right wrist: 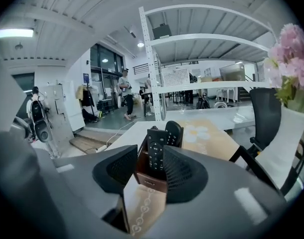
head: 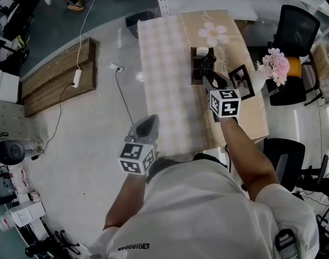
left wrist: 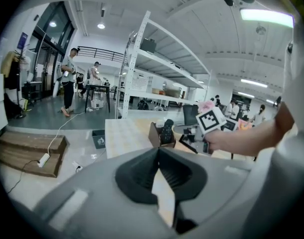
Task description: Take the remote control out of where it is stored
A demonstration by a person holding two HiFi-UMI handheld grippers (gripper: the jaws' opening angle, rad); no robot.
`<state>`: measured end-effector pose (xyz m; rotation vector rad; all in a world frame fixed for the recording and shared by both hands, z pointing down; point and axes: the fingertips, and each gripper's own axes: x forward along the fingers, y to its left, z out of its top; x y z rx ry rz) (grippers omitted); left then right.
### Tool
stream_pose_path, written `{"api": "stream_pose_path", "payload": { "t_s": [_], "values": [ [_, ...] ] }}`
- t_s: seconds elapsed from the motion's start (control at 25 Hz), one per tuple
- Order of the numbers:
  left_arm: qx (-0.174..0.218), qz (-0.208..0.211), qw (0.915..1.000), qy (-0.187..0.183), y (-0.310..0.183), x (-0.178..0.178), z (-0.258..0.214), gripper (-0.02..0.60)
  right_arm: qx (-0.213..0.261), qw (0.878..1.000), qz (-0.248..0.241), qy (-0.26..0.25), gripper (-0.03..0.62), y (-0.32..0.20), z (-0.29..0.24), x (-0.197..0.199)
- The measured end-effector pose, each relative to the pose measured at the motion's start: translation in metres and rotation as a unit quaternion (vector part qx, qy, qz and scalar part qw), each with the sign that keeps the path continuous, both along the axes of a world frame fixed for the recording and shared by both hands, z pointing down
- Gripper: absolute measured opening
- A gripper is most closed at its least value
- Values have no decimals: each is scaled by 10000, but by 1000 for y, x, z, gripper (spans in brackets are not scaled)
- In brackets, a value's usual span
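Table [head: 164,63]: it's filling the upper middle of the head view, wearing a checked cloth on the left and a beige flowered one on the right.
Flowers [head: 276,63]: a pink bunch is sitting in a white vase [head: 259,81] at the table's right edge.
Holder [head: 197,72]: the brown box is standing upper-centre on the table, carrying two black remotes upright.
Right gripper [head: 209,75]: you're reaching it right up to the holder. Its pads [right wrist: 119,171] are standing wide apart either side of the box, not squeezing anything.
Left gripper [head: 148,120]: you're hanging it low and left of centre, by the table's near edge, jaws pressed together on nothing.
Remote control [right wrist: 156,151]: it's sticking up out of the holder's front slot, buttons facing you, with the second remote [right wrist: 174,133] just behind.
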<state>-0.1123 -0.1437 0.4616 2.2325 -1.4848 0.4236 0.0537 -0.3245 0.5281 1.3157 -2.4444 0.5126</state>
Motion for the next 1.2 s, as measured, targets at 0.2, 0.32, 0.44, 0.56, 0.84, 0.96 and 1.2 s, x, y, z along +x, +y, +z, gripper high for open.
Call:
{"api": "stream_pose_path", "payload": {
  "t_s": [0.2, 0.32, 0.44, 0.56, 0.84, 0.96, 1.2],
  "values": [
    [-89, 252, 9996, 110, -12, -12, 7, 5, -165, 9988, 355, 308, 207, -25, 18, -8],
    [-129, 287, 9994, 160, -15, -21, 10, 5, -282, 9973, 508, 444, 236, -33, 28, -14],
    [-162, 269, 9993, 184, -16, -30, 12, 5, -318, 9958, 654, 563, 246, -41, 34, -18],
    [-208, 206, 9994, 182, -14, -40, 14, 5, -324, 9938, 834, 666, 246, -50, 38, -18],
    [-263, 100, 9994, 187, -10, -54, 19, 5, -235, 9916, 1016, 768, 192, -55, 33, -13],
    [-252, 120, 9994, 198, -8, -54, 18, 5, -151, 9927, 981, 679, 190, -52, 25, -13],
    [-184, 179, 9994, 225, -12, -48, 15, 5, 172, 9956, 816, 421, 190, -44, -11, -14]
  ]
}}
